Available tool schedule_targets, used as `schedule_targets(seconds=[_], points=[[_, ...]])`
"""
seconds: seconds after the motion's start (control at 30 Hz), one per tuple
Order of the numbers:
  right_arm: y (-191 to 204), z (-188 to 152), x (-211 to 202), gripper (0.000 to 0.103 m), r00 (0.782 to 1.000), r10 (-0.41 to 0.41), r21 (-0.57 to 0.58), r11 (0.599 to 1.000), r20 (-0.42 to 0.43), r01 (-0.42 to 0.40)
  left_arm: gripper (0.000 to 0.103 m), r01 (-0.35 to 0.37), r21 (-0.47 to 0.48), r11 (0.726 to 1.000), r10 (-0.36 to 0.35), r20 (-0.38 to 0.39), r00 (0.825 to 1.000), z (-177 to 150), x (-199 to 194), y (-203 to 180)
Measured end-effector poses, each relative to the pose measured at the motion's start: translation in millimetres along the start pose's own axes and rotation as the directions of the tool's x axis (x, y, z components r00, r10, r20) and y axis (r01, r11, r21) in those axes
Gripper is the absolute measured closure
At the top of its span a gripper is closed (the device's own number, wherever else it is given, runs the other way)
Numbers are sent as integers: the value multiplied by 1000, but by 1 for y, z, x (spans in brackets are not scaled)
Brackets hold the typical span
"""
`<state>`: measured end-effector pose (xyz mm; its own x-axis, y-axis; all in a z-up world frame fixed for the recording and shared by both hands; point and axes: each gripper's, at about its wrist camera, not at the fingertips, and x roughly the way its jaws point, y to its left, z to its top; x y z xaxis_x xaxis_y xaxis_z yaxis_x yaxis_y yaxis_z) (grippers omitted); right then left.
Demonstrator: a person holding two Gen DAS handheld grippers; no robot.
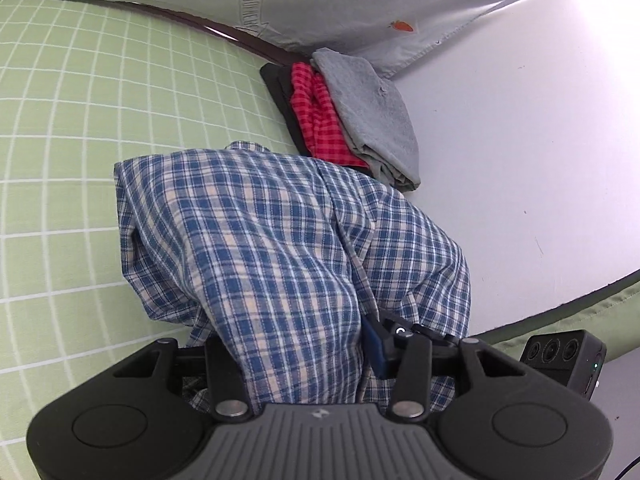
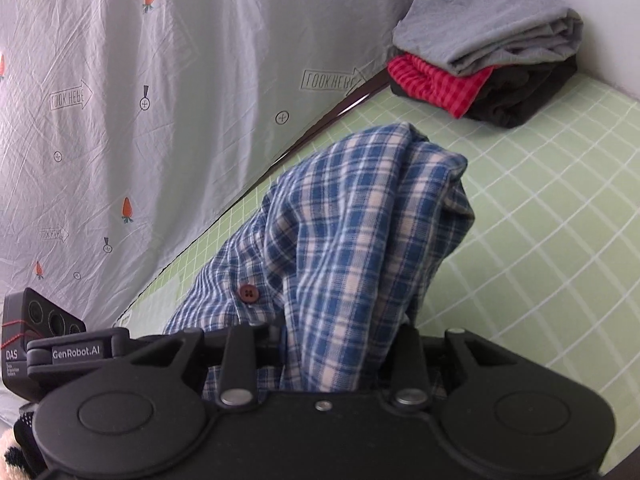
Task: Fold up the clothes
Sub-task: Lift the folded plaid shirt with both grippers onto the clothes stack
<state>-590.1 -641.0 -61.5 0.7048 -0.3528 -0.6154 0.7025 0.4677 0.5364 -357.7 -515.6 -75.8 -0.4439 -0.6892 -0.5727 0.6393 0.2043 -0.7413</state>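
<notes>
Slippage is the risk: the plaid shirt (image 1: 256, 248) hangs bunched over the green bed sheet (image 1: 60, 140), gripped between the narrow fingers of both left gripper (image 1: 304, 364) and right gripper (image 2: 332, 360). Uneven pulling could undo its folds before it reaches the pile of folded clothes (image 2: 492, 52) at the bed's far corner.

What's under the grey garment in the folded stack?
Under the grey garment lies a red checked piece, then a black one on the green grid mat. Anything further inside the stack is covered.

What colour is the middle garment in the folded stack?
Red check, between the grey top layer and the black bottom one; clearest in the right wrist view.
</notes>
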Motion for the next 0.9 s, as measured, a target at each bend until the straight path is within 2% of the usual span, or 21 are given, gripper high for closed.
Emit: schedule_targets(seconds=[0.1,0.17,0.3,0.43,0.5,0.57,0.6,0.63,0.67,0.7,0.8,0.83,0.87,0.9], points=[[-40,55,-16,71,999,-1,-93,996,-32,-2,55,-5,-23,1000,6,40,999,14,40,-44],[-60,96,-27,71,999,15,-206,978,-46,-24,55,-2,-6,1000,2,90,996,32,66,-77],[-87,181,-32,71,996,40,-328,943,-74,-62,55,26,-26,999,-21,173,985,72,104,-126],[-83,255,-28,70,999,34,-513,857,-25,-42,55,33,40,999,-42,250,967,128,135,-158],[-85,290,-17,68,999,34,-563,826,20,-17,55,17,79,997,-39,295,955,159,152,-168],[-90,320,1,58,997,19,-587,809,79,31,52,-12,116,993,-28,338,941,192,174,-172],[-94,331,13,54,994,0,-591,804,107,64,46,-52,114,992,9,349,937,207,186,-169],[-99,338,28,46,990,-44,-589,800,137,117,40,-110,103,989,68,344,937,217,198,-165],[-105,345,46,40,981,-97,-582,793,168,178,39,-167,93,982,127,338,932,228,210,-160],[-107,345,56,39,971,-135,-584,779,199,228,38,-224,83,971,185,332,925,239,222,-156],[-108,340,78,36,930,-226,-593,720,290,360,37,-299,75,951,261,320,911,252,235,-140],[-109,338,85,31,913,-255,-593,697,320,403,31,-299,62,952,264,328,907,252,235,-136],[-107,334,85,22,896,-257,-598,673,361,435,29,-296,51,954,264,329,907,254,236,-131],[-103,330,81,18,876,-253,-603,645,411,470,28,-293,41,955,265,325,908,255,238,-128]])
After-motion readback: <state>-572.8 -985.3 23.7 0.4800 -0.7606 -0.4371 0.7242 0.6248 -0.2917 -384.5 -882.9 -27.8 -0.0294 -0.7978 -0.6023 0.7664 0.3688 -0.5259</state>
